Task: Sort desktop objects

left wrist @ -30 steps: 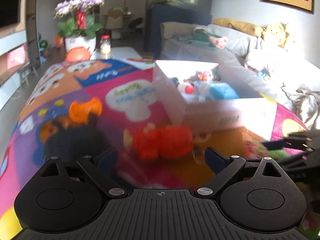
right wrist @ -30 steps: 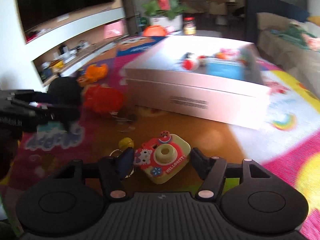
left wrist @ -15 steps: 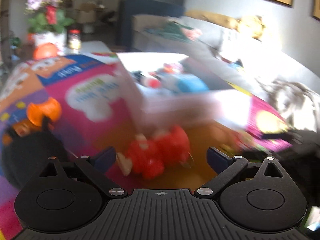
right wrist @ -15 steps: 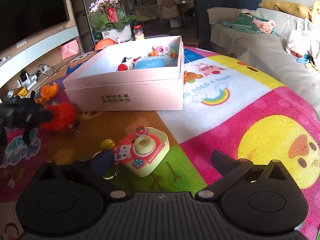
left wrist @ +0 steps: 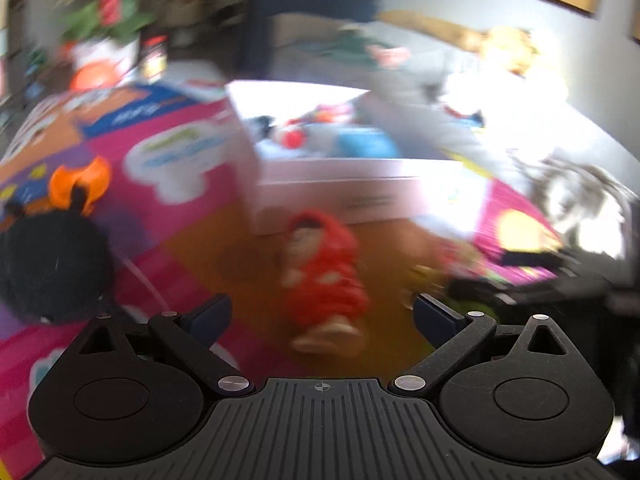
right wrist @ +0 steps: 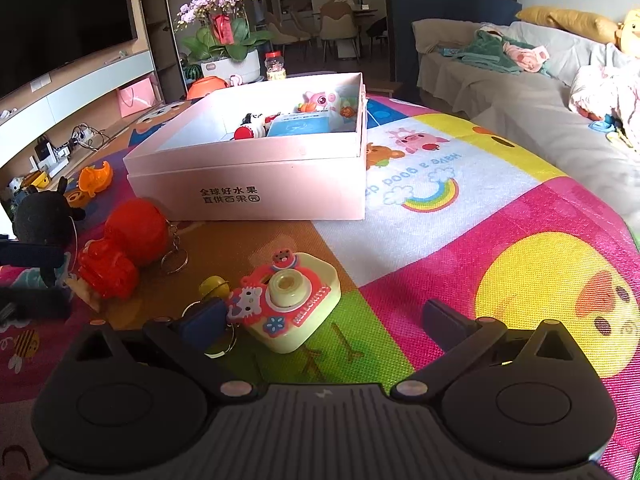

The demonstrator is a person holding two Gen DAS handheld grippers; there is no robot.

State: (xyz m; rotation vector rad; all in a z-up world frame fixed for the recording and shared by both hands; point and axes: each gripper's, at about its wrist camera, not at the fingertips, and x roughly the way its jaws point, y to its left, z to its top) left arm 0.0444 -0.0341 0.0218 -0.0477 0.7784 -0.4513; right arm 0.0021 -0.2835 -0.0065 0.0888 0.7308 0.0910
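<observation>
The toy camera lies on the play mat, touching the left finger of the right tool, whose jaws, just opened, stand wide. The red doll lies lengthwise between the left tool's wide jaws, untouched.

Low wrist views, box seemingly shared

box: pink | camera: cream, red-pink trim | doll: red | mat: multicolour, rainbow and sun prints | plush: black
</observation>
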